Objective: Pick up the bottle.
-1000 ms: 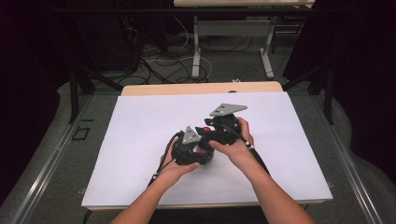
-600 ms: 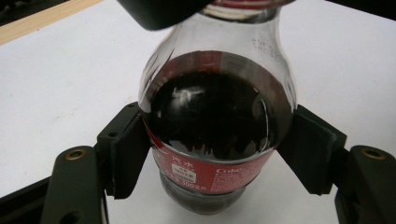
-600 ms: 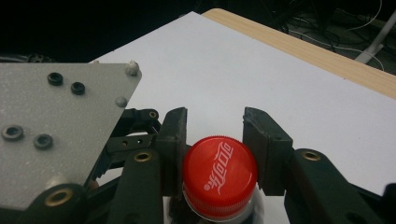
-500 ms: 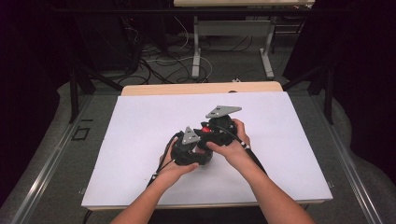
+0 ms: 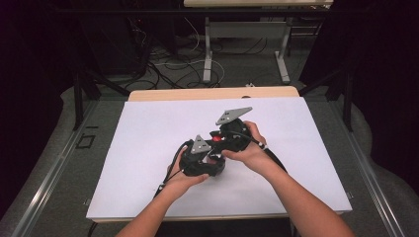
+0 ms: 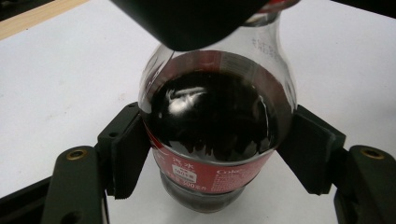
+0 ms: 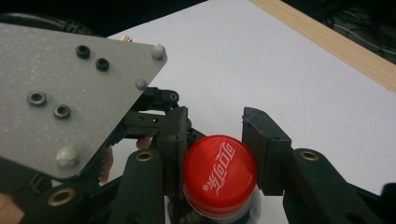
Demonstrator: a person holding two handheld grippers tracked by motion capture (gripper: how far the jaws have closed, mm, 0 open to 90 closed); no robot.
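Cola bottle point(image 6: 215, 135) stands upright mid white table point(image 5: 138, 148), dark drink inside, red label. Left gripper point(image 6: 212, 154) clamped on the bottle body, pads touching both sides. Right gripper point(image 7: 217, 154) sits above, jaws straddling the red cap point(image 7: 219, 172), left pad touching, right pad just beside it.

A laboratory recording station: white-topped table point(image 5: 148, 148), loose cables point(image 5: 168, 64) on the floor beyond, metal frame legs point(image 5: 207, 54), dark surroundings.

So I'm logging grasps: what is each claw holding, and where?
Left claw grips the cola bottle at its labelled body; right claw brackets its red cap.
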